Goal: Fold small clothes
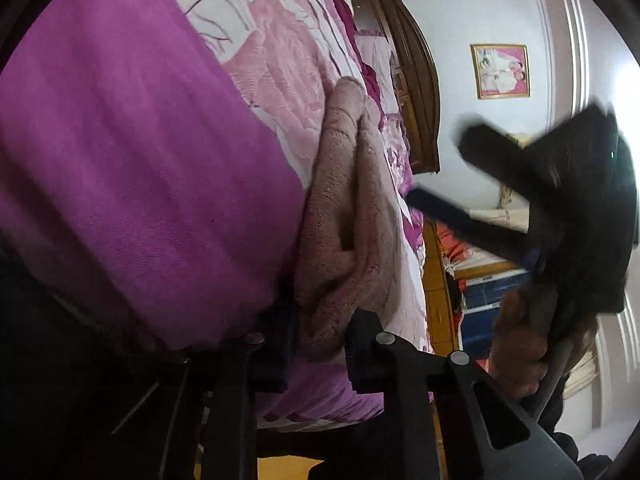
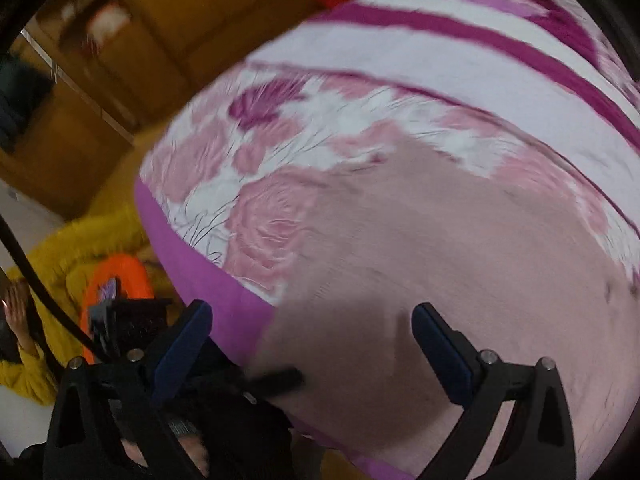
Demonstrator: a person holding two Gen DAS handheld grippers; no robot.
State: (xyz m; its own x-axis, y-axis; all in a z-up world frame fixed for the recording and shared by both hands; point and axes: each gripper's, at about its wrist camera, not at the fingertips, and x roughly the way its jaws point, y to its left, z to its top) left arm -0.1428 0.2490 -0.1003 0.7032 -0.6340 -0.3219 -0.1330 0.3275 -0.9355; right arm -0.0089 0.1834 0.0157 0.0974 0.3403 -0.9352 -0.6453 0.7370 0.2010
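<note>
Two grippers on one pink knit garment [image 1: 344,216] lying on the floral bedspread [image 1: 280,60]: left gripper [image 1: 320,344] clamped on its bunched near edge, right gripper [image 2: 312,344] spread wide and empty above its flat part, fold apparently starting; next, likely, right takes a second edge

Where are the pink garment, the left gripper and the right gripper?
pink garment [image 1: 348,216]: left wrist view, bunched fold.
left gripper [image 1: 320,344]: left wrist view, between fingertips.
right gripper [image 2: 312,344]: right wrist view, between fingertips.
</note>
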